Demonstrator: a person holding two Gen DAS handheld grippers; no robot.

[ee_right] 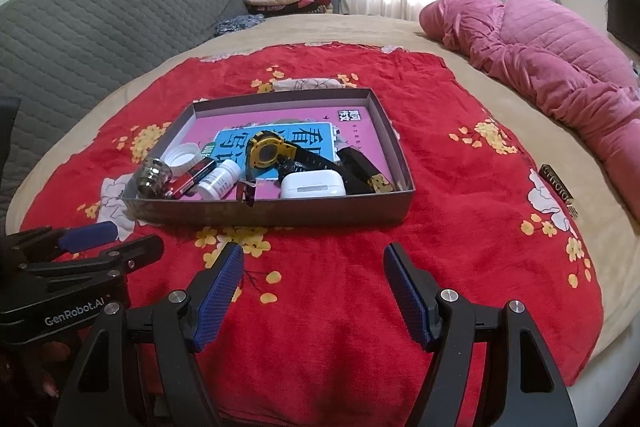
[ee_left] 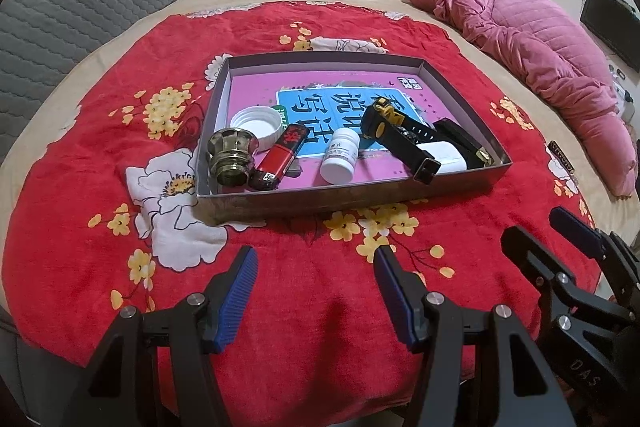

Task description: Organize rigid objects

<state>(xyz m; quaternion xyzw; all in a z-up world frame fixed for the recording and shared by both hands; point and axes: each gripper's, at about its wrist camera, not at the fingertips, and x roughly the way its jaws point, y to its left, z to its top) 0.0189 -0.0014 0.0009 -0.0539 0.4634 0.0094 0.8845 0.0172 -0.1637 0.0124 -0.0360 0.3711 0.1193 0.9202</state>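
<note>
From the left wrist view, the left gripper (ee_left: 314,259) hangs over the red cloth (ee_left: 80,195) just in front of the box (ee_left: 352,201), its blue pads spread apart with nothing between them. The small things all lie inside the box: a brass knob (ee_left: 232,157) in the near left corner, a white cap (ee_left: 258,123) behind it, a red lighter (ee_left: 280,157) beside the knob, a white bottle (ee_left: 340,157) near the middle, a watch (ee_left: 400,135) and a white case (ee_left: 450,157) toward the near right corner. The bottle lies on its side, its long axis running from the box's near wall toward its far wall. The right gripper (ee_left: 552,227) shows to the right of the box.

From the right wrist view, the right gripper (ee_right: 314,259) also sits in front of the box (ee_right: 280,211), pads apart and empty. The watch (ee_right: 268,153) runs slantwise, dial toward the far wall, strap end at the near wall.

Judging by this, sorting looks nearly finished. Any next pick should come from above, pads set across an item's short width, clear of the box wall.
</note>
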